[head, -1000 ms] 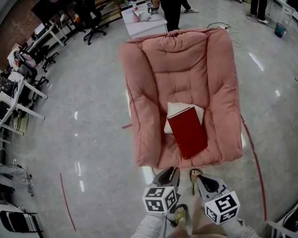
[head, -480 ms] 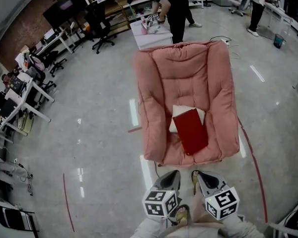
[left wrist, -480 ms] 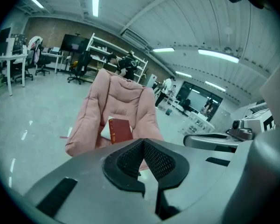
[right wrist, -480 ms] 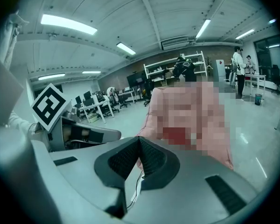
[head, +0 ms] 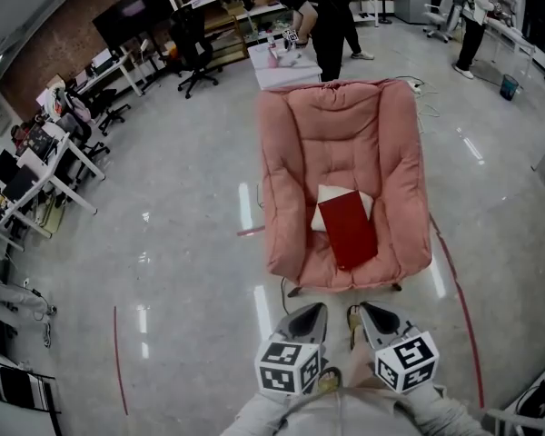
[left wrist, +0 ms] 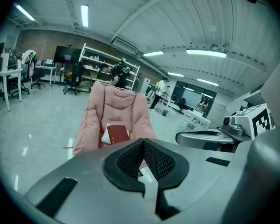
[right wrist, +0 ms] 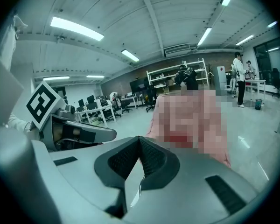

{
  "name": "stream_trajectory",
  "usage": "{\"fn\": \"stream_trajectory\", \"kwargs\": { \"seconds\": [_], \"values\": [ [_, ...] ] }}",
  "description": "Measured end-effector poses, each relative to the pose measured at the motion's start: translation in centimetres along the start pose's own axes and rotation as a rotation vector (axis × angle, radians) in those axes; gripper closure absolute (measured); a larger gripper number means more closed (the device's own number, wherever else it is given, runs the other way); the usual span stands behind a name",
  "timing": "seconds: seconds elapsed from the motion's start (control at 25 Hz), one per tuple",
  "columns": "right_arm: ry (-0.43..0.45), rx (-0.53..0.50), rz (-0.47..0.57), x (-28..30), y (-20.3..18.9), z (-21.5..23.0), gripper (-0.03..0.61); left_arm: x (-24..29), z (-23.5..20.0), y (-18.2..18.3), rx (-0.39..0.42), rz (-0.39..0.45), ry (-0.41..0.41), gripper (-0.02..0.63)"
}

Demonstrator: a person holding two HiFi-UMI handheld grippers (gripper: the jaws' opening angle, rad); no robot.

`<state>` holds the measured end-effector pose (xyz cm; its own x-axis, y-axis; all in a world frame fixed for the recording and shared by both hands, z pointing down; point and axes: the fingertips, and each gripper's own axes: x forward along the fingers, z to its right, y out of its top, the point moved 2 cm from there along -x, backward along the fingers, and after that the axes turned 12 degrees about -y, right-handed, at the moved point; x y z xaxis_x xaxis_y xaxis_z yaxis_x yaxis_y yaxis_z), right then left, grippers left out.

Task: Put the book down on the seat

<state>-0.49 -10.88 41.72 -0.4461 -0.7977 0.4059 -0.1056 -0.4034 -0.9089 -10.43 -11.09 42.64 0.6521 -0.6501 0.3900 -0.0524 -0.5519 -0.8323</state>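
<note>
On seat (head: 388,243): book (head: 347,231) lay flat | left gripper (head: 312,311), right gripper (head: 364,310): jaws closed, empty | placing judged done; next: stay clear

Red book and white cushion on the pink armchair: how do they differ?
The red book is dark, flat and sharp-cornered; the white cushion is pale and rounded. The book lies on top, reaching nearer the seat's front edge; the cushion lies underneath, mostly covered. Both rest on the pink armchair, on its seat.

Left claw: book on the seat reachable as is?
Probably not from here. The left claw is shut and sits short of the chair; the book lies farther in on the seat. Nothing blocks the path.
</note>
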Motion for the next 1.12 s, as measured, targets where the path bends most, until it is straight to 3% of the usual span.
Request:
{"fn": "stream_trajectory", "kwargs": {
  "seconds": [0.4, 1.12],
  "values": [
    [-0.027, 0.018, 0.027, -3.9, -0.9, -1.6, 0.584, -2.8, 2.4, -1.9, 0.064, -0.016, -0.033, 0.606],
    [-0.023, -0.037, 0.042, -4.0, 0.1, -2.8, 0.584, -3.1, 1.9, -1.1, 0.054, 0.01, -0.047, 0.607]
  ]
}}
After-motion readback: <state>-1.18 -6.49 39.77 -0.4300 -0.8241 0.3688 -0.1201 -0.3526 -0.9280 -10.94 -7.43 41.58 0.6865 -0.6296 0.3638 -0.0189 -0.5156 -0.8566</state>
